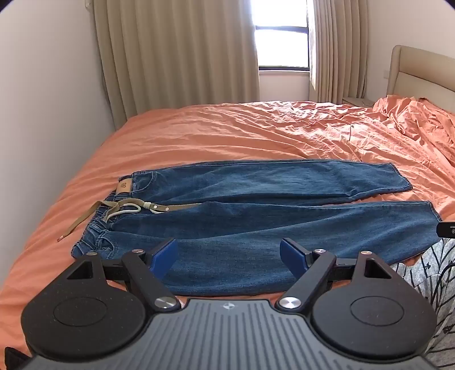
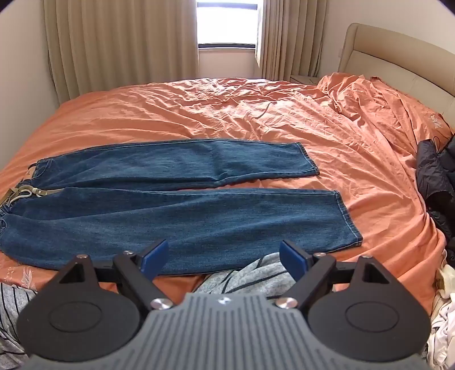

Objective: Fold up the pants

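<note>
Blue jeans lie spread flat on the orange bedspread, waistband to the left, both legs running right. A tan drawstring belt trails from the waistband. My left gripper hovers open above the near leg, close to the waist end, nothing between its blue pads. In the right wrist view the same jeans stretch across, hems at the right. My right gripper stands open over the near leg's lower edge, toward the hem end, empty.
A grey patterned garment lies at the bed's near edge by the right gripper. Dark clothing and white cloth pile at the right. A rumpled duvet, headboard, curtains and window lie beyond.
</note>
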`<state>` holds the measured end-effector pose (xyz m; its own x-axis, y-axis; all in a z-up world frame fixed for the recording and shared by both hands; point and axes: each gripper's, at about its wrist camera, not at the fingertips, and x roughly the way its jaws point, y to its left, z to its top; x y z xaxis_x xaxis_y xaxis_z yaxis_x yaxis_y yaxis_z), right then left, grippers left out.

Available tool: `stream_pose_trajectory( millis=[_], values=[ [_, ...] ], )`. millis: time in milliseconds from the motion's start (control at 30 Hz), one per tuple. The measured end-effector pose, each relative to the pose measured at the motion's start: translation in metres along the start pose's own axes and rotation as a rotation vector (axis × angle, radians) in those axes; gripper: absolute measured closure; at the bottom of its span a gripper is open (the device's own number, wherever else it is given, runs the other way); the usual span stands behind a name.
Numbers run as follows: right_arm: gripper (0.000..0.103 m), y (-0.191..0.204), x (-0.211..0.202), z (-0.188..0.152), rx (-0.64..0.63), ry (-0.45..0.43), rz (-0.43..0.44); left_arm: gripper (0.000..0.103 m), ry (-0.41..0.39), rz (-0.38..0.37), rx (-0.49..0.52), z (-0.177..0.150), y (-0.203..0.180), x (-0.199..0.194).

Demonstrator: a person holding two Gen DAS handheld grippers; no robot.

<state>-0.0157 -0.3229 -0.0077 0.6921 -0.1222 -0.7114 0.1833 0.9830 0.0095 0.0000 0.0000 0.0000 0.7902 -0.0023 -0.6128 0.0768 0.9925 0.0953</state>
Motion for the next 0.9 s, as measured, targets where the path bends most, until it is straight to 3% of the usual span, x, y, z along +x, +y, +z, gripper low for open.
stream_pose_trajectory(
  millis=[900],
  values=[
    [0.021, 0.002, -0.004, -0.002, -0.010, -0.024, -0.012, 0.008, 0.002, 0.005, -0.006, -0.004, 0.010, 0.000]
  ],
)
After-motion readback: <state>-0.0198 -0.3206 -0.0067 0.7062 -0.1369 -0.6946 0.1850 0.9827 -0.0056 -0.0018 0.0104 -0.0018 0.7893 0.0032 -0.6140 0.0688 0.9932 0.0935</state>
